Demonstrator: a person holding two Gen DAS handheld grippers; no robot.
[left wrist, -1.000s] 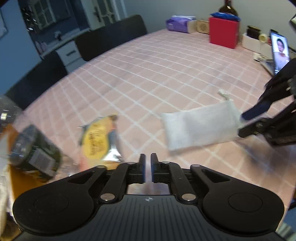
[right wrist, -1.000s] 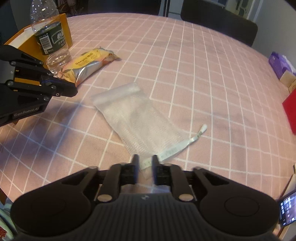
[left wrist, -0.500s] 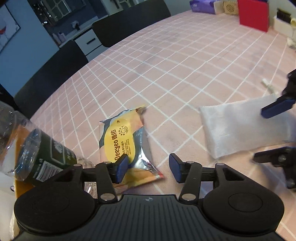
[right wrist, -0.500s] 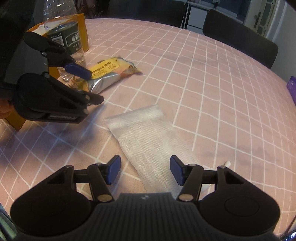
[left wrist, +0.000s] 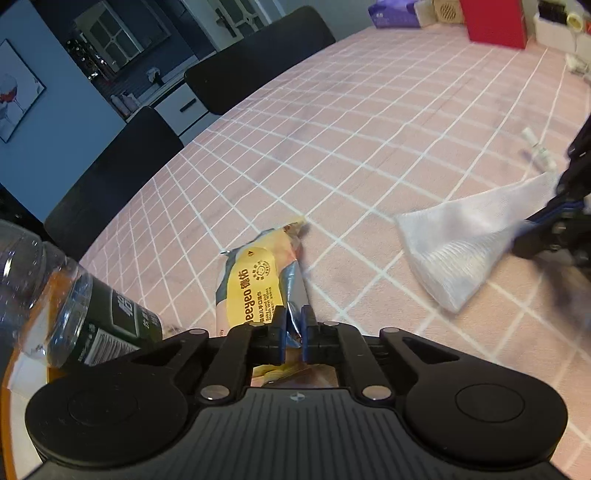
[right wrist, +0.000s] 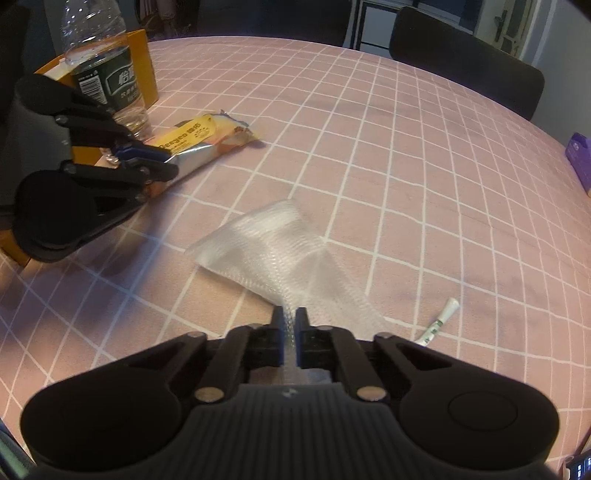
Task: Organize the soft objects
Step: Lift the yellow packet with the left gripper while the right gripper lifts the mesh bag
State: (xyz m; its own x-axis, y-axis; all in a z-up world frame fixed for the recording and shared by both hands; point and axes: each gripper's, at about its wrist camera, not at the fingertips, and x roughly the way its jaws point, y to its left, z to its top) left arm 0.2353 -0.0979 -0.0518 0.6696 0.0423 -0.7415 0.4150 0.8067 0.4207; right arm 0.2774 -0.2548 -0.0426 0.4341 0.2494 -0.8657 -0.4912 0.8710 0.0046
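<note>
A yellow and silver wet-wipes packet point(left wrist: 258, 280) lies on the pink checked tablecloth point(left wrist: 369, 129). My left gripper point(left wrist: 293, 317) is shut on its near silver edge; this also shows in the right wrist view point(right wrist: 162, 164), with the packet point(right wrist: 201, 140) reaching away from it. A white mesh pouch point(right wrist: 280, 254) lies mid-table. My right gripper point(right wrist: 290, 321) is shut on the pouch's near end, which is bunched and lifted. The pouch point(left wrist: 465, 243) and the right gripper point(left wrist: 546, 221) show at the right of the left wrist view.
A clear water bottle point(right wrist: 107, 70) with a dark label stands beside an orange box point(right wrist: 144, 66) at the left. The pouch's drawstring end point(right wrist: 441, 321) lies right of my right gripper. Black chairs point(left wrist: 258, 62) line the far edge. A red box point(left wrist: 495, 22) stands far back.
Both grippers were open half a second ago. The left has closed on the packet's edge, the right on the pouch's end, pulling the pouch into a bunched, lifted shape.
</note>
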